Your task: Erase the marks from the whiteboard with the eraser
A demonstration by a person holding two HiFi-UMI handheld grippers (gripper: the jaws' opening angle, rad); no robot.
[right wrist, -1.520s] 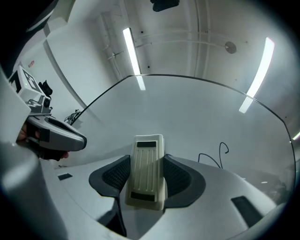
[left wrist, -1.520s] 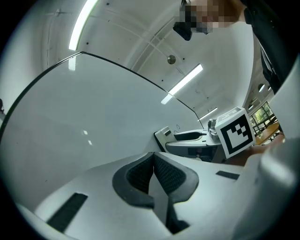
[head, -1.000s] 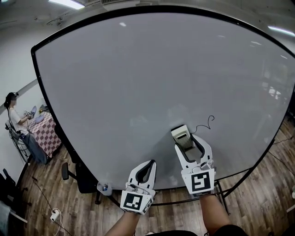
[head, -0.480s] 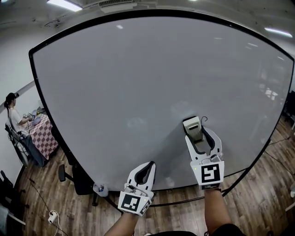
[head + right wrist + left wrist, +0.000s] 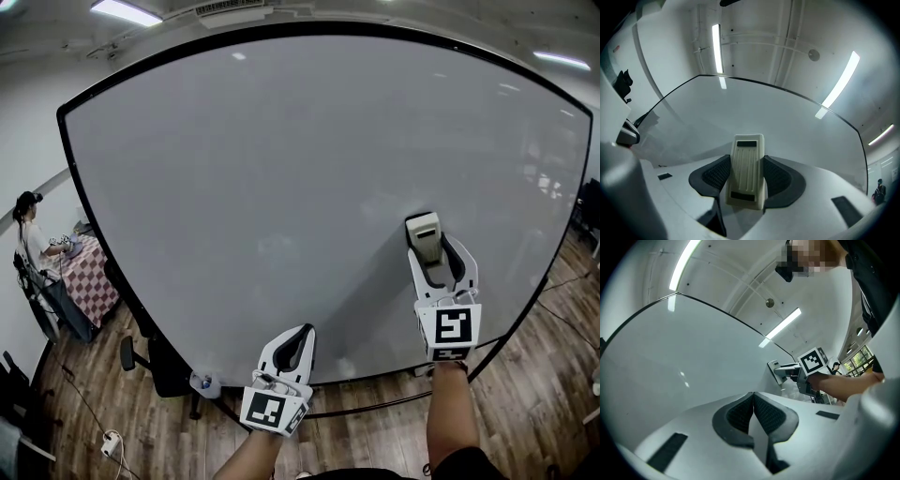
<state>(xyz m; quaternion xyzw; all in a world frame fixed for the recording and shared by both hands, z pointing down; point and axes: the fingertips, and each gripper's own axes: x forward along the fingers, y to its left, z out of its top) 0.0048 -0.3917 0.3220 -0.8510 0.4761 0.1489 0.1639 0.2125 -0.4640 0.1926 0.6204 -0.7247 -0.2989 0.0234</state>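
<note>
A large whiteboard [image 5: 309, 159] fills the head view; I see no marks on it now. My right gripper [image 5: 427, 246] is shut on a cream eraser [image 5: 423, 236] pressed flat against the board at its lower right. In the right gripper view the eraser [image 5: 746, 172] sits upright between the dark pads [image 5: 780, 180], with the whiteboard [image 5: 754, 117] behind it. My left gripper [image 5: 294, 349] hangs low near the board's bottom edge, shut with nothing in it; its pads [image 5: 771, 416] meet in the left gripper view. The right gripper [image 5: 780, 373] with the eraser shows there too.
A person [image 5: 28, 234] sits at a checkered table [image 5: 89, 277] at the far left. A black office chair [image 5: 155, 361] stands below the board's left corner. A small cup [image 5: 204, 384] sits near the board's lower frame. The floor is wood planks [image 5: 534, 394].
My right gripper has swept the eraser to the right and slightly up across the board. The thin black squiggle seen earlier beside the eraser is gone. The left gripper has stayed put.
</note>
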